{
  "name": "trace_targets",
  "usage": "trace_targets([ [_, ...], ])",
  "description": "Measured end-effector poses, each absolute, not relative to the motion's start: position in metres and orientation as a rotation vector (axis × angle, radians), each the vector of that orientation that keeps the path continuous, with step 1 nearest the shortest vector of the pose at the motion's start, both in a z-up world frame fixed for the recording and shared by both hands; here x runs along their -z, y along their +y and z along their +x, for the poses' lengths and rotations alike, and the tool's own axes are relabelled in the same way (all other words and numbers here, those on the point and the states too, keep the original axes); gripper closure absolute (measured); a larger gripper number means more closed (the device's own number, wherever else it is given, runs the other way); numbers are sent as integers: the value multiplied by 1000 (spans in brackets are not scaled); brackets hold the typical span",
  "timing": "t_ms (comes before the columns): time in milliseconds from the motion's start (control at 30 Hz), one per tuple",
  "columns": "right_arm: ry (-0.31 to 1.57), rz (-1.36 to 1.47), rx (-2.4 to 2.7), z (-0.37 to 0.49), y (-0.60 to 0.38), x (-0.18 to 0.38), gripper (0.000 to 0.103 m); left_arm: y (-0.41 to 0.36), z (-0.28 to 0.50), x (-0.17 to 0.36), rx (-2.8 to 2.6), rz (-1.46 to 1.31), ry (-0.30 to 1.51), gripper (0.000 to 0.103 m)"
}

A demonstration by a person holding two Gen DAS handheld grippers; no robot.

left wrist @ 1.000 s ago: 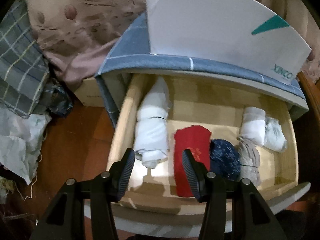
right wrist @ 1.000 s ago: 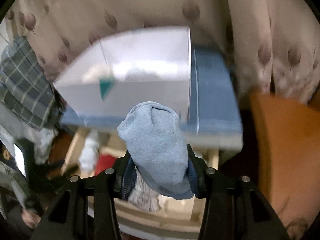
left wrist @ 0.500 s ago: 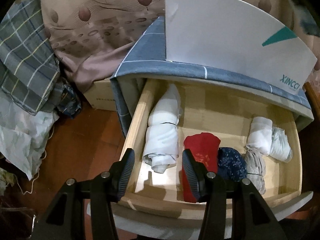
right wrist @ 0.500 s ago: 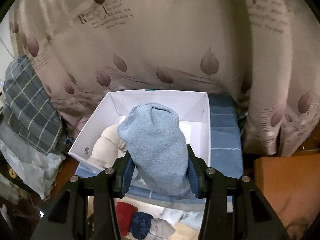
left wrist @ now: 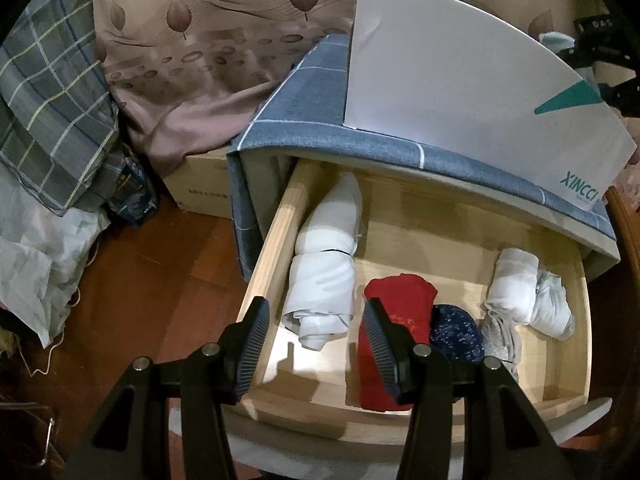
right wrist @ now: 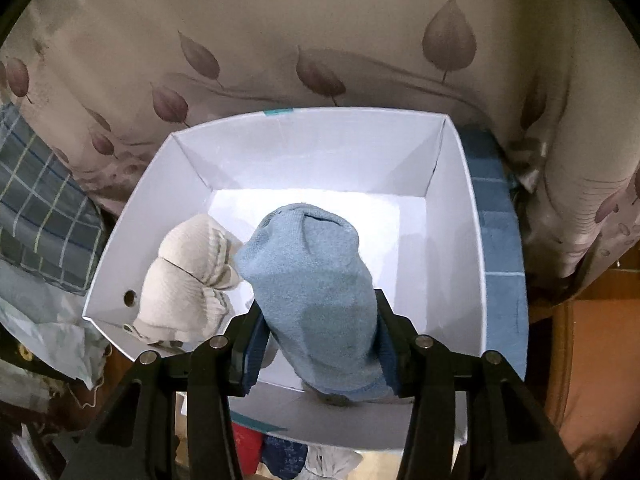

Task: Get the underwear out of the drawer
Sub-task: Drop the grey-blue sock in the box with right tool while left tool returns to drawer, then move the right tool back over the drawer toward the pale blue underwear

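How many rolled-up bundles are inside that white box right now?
2. A cream bundle lies at the left of the white box; a light blue bundle sits between the right tool's fingers over the middle. More may be hidden beneath.

We see the wooden drawer (left wrist: pixel 272 236) pulled out from under a blue checked cover, its pale floor lit. In it lie several rolled garments: a long white roll (left wrist: pixel 326 264) along the left wall, a red roll (left wrist: pixel 390 308) just right of it, a dark blue speckled roll (left wrist: pixel 456 334) touching the red one, then a grey bundle (left wrist: pixel 500 334) and two white rolls (left wrist: pixel 516 284) near the right wall. We also see a light blue knitted roll (right wrist: pixel 316 280) out of the drawer, upright above the white box (right wrist: pixel 456 216), beside a cream roll (right wrist: pixel 188 280) that lies inside the box against its left wall.
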State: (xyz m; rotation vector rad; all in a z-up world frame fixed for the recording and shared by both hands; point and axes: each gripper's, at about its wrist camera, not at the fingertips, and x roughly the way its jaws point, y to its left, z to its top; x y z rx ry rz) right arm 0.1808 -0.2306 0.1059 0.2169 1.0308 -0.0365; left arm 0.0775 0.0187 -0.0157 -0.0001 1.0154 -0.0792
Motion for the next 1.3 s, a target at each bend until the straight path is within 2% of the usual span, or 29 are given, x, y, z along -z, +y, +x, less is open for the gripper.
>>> trace_targets([
  [133, 1037, 219, 38, 183, -230, -102, 50, 19, 79, 16, 84, -6, 1023, 52],
  [433, 1000, 185, 18, 167, -225, -117, 49, 20, 82, 22, 88, 4, 1045, 53],
  [800, 953, 27, -183, 62, -221, -121, 49, 9, 87, 33, 114, 52, 1114, 52],
  [1000, 1093, -67, -204, 33, -228, -66, 49, 13, 86, 31, 92, 34, 1102, 52],
  [1300, 1325, -188, -171, 45, -227, 33, 50, 18, 88, 33, 95, 16, 1116, 52],
])
